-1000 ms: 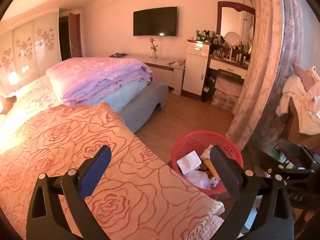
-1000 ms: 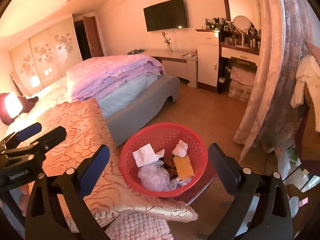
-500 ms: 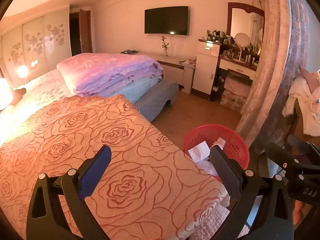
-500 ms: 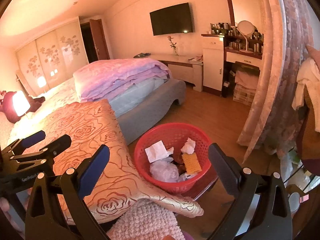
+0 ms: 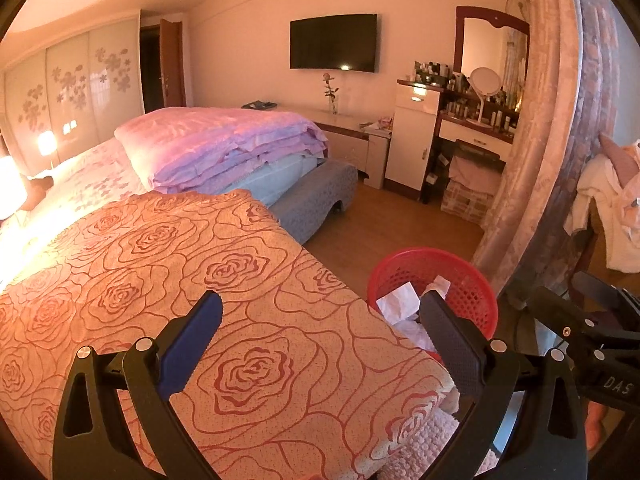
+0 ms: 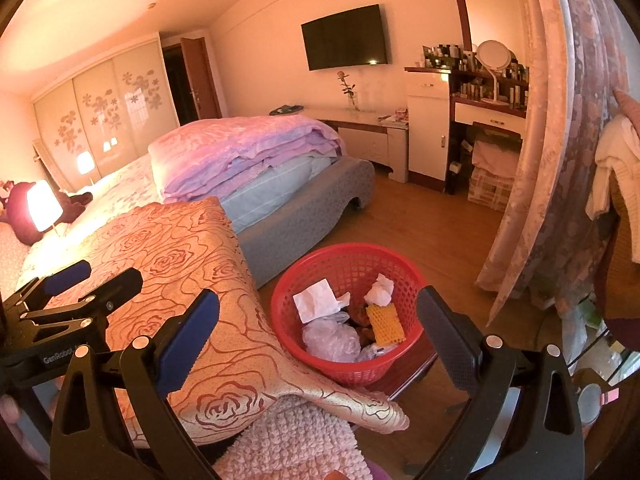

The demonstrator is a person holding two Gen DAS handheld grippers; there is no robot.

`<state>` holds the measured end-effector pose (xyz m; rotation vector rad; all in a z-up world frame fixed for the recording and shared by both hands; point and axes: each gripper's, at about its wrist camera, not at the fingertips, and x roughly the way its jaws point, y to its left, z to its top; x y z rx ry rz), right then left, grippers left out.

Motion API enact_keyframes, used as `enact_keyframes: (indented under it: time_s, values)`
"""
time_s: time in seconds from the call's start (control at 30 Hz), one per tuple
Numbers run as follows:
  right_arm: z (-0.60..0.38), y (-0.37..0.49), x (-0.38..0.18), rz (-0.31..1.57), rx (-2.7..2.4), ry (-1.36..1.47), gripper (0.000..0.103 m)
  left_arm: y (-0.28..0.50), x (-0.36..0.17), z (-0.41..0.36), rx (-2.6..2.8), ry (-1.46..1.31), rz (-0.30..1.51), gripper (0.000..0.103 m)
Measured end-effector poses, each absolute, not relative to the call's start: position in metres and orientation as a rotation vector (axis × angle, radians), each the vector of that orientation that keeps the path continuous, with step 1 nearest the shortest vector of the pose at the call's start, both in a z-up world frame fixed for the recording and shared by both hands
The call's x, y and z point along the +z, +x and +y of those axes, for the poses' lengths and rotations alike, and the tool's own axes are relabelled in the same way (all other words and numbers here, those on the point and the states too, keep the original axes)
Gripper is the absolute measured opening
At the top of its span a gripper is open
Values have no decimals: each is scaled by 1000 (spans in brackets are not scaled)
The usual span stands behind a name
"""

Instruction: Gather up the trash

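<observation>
The red basket (image 6: 347, 312) of trash sits ahead of the right hand-held gripper (image 6: 318, 326).

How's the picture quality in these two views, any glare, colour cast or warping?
Left wrist view: warm orange cast, lamp blown out white, fisheye bends the curtain. Right wrist view: same cast, lamp glaring, red basket sharp, corners vignetted black.
</observation>
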<state>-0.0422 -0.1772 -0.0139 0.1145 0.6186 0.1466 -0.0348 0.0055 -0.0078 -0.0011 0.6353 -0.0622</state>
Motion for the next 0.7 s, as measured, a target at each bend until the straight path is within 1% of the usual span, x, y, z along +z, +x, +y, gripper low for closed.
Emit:
enact_keyframes:
  time_s: [0.7]
  values:
    - [-179, -42, -14, 620, 146, 116, 96, -35, -10, 5, -62, -5, 642, 95]
